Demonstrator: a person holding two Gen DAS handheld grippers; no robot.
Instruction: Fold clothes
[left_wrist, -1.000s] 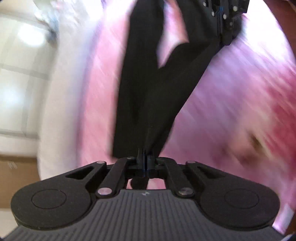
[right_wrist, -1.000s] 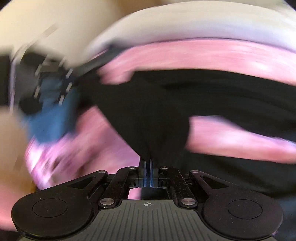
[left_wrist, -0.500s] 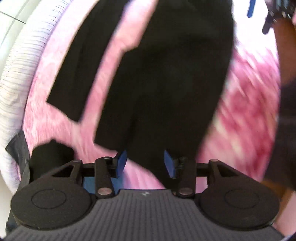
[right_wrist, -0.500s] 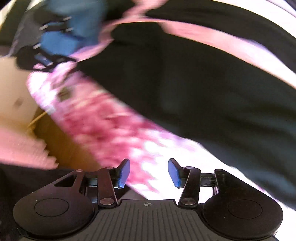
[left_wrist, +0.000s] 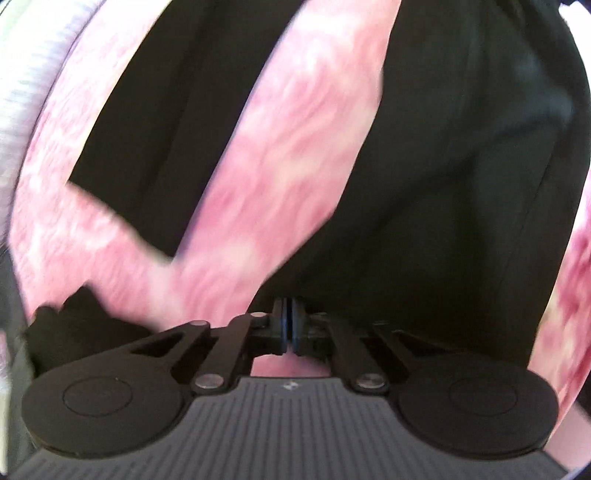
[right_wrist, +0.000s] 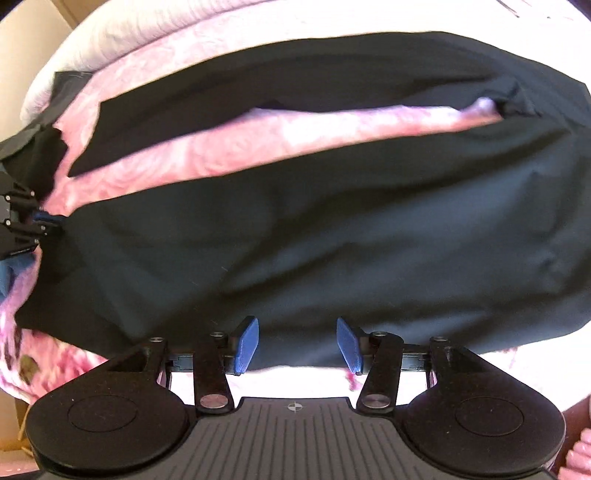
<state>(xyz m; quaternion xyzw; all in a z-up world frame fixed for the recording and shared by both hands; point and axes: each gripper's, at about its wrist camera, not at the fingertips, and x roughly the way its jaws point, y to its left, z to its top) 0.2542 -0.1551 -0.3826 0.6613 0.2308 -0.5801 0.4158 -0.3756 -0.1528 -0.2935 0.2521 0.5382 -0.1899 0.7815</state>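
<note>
A black garment, seemingly trousers, lies spread on a pink patterned bedcover, with a far leg and a near leg apart. In the left wrist view the near leg runs up to my left gripper, which is shut on its bottom hem; the other leg lies to the left. My left gripper also shows at the left edge of the right wrist view. My right gripper is open and empty, its blue pads at the garment's near edge.
A white ribbed blanket lies beyond the pink cover. A dark cloth lies at the left by my left gripper. A cardboard box stands at the far left. The bed's edge is near the right gripper.
Both grippers let go of the held-up garment, which dropped onto the bed. Since then my left gripper has shut on the near leg's hem; the right stays open.
</note>
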